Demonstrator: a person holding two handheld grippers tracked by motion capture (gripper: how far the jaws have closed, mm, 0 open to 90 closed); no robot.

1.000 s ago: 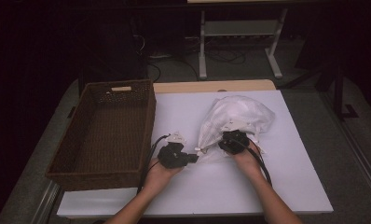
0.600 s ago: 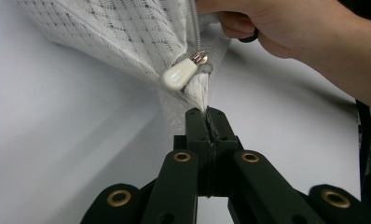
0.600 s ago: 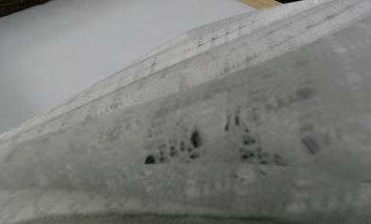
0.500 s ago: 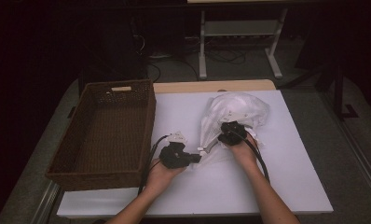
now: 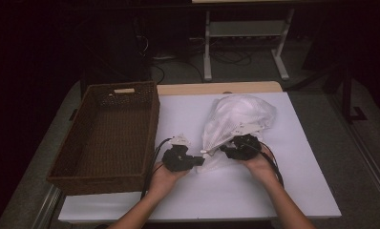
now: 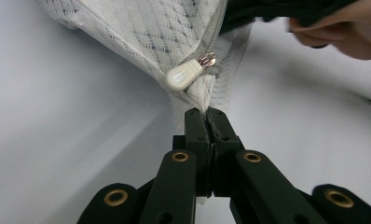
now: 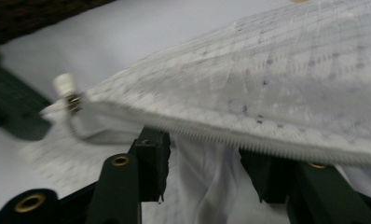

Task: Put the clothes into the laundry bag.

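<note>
Right gripper (image 5: 225,151) fingers just been opening, released, bag mouth fabric loose between them; left gripper (image 6: 207,122) clenched on mesh bag (image 5: 236,119) corner by zipper pull (image 6: 187,74); regrasp likely next.

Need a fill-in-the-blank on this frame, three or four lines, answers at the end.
1. The left gripper is shut on the corner of the white mesh ____ just below the zipper pull.
2. The brown wicker ____ stands at the left of the white mat in the high view.
3. The right gripper has just been ____ its jaws, with white fabric between them.

Missing words: bag; basket; opening
</note>
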